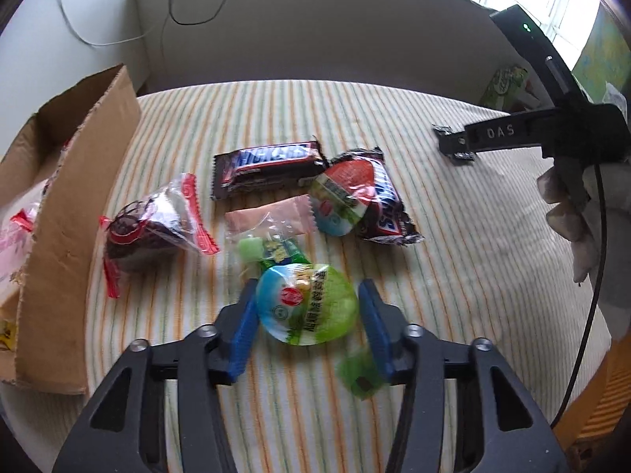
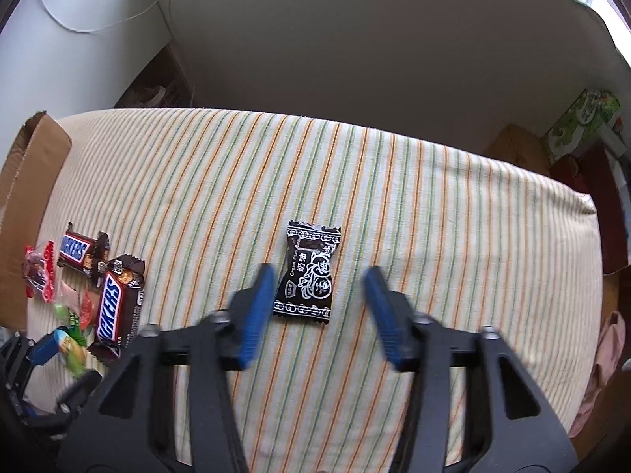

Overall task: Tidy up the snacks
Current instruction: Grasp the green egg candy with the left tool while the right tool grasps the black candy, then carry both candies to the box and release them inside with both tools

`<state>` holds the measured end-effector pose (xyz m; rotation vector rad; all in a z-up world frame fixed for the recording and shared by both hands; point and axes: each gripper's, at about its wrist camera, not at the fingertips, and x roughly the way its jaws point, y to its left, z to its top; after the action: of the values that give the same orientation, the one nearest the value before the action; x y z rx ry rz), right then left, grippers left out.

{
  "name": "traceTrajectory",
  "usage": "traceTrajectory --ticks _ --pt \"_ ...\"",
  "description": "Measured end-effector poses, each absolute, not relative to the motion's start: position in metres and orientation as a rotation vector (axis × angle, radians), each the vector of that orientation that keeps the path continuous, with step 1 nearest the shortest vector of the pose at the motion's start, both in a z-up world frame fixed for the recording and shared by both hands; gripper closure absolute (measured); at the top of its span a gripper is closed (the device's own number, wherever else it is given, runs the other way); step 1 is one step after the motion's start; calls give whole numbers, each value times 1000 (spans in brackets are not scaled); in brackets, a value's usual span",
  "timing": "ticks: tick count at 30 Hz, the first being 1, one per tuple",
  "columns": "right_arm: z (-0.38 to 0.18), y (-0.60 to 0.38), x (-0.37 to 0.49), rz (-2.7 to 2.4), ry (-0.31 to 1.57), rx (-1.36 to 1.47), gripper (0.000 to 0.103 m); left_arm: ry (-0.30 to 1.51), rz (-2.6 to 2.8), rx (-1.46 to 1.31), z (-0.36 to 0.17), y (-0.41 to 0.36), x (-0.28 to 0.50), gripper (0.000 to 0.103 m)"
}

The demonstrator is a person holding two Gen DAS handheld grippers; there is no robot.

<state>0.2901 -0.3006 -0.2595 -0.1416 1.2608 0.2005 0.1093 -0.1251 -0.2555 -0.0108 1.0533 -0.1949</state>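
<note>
My left gripper [image 1: 305,303] is open around a round green and blue jelly cup [image 1: 307,302] on the striped cloth; its blue pads stand just beside the cup. Beyond lie a green candy bag [image 1: 272,248], a pink wrapper [image 1: 272,216], a red-edged dark snack packet [image 1: 154,224], two Snickers bars [image 1: 268,163] [image 1: 388,207] and a red-topped jelly cup [image 1: 343,197]. My right gripper [image 2: 317,289] is open around a black cream plum candy [image 2: 309,276], which also shows far right in the left wrist view [image 1: 453,144].
An open cardboard box [image 1: 67,232] with pink packets stands at the left edge of the striped cloth [image 2: 434,216]. A small green wrapper [image 1: 361,374] lies by my left gripper's right finger. A green box [image 2: 579,122] sits off the table's far right.
</note>
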Motion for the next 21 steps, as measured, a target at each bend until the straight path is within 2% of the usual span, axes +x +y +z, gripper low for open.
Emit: traceTrajectory --ticks 2,11,21 --pt "-259 -298 290 214 1263 -146 75 1045 -201 -28 -255 -120 107 62" --pt "-249 -298 269 229 1233 -153 76 1040 -230 -158 -250 -88 104 64" --pt "-222 -302 251 239 1204 -128 76 984 -251 -207 -213 -73 88 64"
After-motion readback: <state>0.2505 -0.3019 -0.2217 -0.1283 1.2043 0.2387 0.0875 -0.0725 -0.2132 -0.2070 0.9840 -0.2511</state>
